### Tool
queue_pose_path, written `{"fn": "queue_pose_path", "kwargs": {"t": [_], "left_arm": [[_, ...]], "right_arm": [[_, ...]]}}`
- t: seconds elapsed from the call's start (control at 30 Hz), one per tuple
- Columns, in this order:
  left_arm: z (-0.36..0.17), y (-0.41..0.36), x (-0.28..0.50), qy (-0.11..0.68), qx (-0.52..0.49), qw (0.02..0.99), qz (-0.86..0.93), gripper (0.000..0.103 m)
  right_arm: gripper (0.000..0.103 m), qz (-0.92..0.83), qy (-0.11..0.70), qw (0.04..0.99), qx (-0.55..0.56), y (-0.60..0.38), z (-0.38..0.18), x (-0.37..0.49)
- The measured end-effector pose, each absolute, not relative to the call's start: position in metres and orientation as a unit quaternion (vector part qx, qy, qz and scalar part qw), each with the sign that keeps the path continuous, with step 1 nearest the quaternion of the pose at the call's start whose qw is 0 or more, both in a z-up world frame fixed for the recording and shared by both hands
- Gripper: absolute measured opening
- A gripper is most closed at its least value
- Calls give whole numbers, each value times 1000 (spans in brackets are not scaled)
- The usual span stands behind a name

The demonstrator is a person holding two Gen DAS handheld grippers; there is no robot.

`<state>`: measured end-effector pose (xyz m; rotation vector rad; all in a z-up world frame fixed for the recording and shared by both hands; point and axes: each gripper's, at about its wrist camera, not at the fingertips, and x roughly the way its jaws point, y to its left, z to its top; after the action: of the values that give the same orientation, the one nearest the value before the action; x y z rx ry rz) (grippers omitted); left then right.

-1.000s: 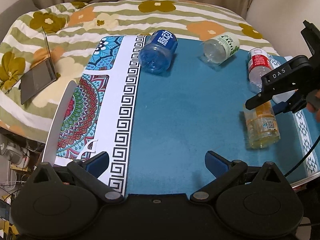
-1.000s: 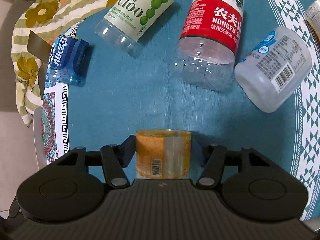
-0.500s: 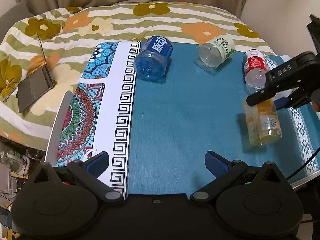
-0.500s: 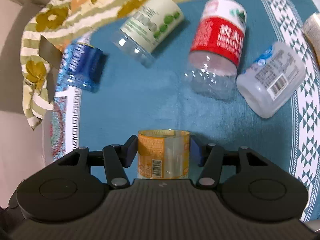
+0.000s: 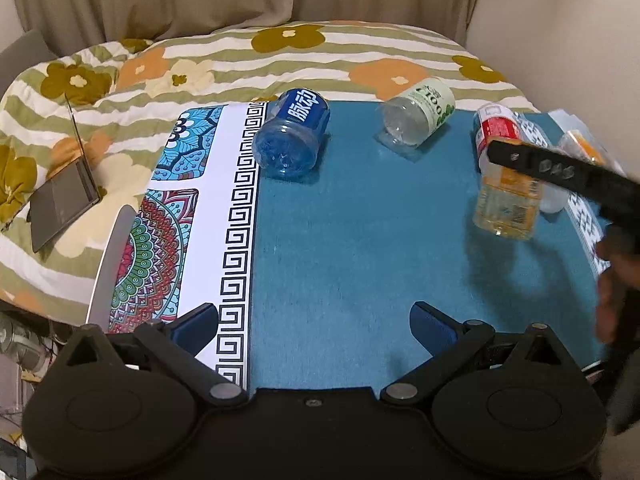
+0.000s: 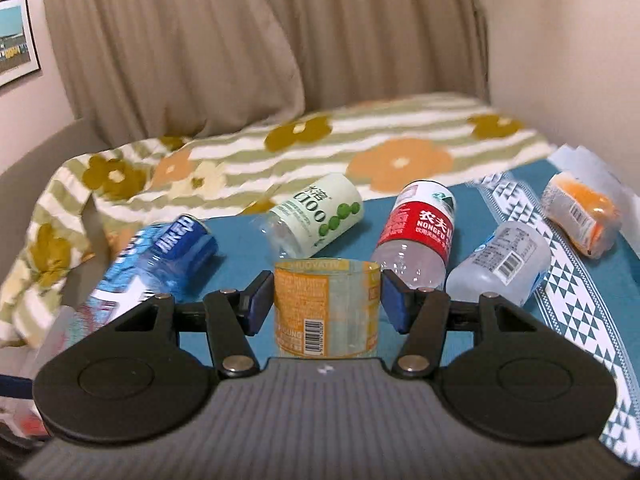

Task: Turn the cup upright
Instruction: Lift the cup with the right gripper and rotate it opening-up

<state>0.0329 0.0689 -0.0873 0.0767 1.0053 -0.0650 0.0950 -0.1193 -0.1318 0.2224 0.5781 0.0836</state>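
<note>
Here, orange-labelled cup (image 6: 326,312) between right gripper (image 6: 326,306) jaws; seemingly empty

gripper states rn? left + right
Left gripper: open, empty.
Right gripper: shut on the orange-label cup, lifted off the blue cloth.

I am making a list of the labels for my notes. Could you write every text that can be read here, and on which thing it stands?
"NONGFU" and "农夫": red-label bottle.
"C100": green-dotted white bottle.
"脉动": blue bottle.
"DAS", blurred: arm of the right gripper.
Yellow cup, held by the right gripper: rim letters and barcode digits too small to read.
Grey-label bottle and orange bottle: print unreadable.
</note>
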Motion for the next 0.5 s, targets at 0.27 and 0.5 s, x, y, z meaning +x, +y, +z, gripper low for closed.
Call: {"fn": "queue_pose_path", "kwargs": {"t": [0.27,0.5], "left_arm": [[-102,70,20,479,76,874,-36,103],[-109,68,13,482,82,872,-42,103]], "right_arm": [[73,16,215,975,58,-104,-158,88],[74,27,239,970,43,-97,-157,81]]}}
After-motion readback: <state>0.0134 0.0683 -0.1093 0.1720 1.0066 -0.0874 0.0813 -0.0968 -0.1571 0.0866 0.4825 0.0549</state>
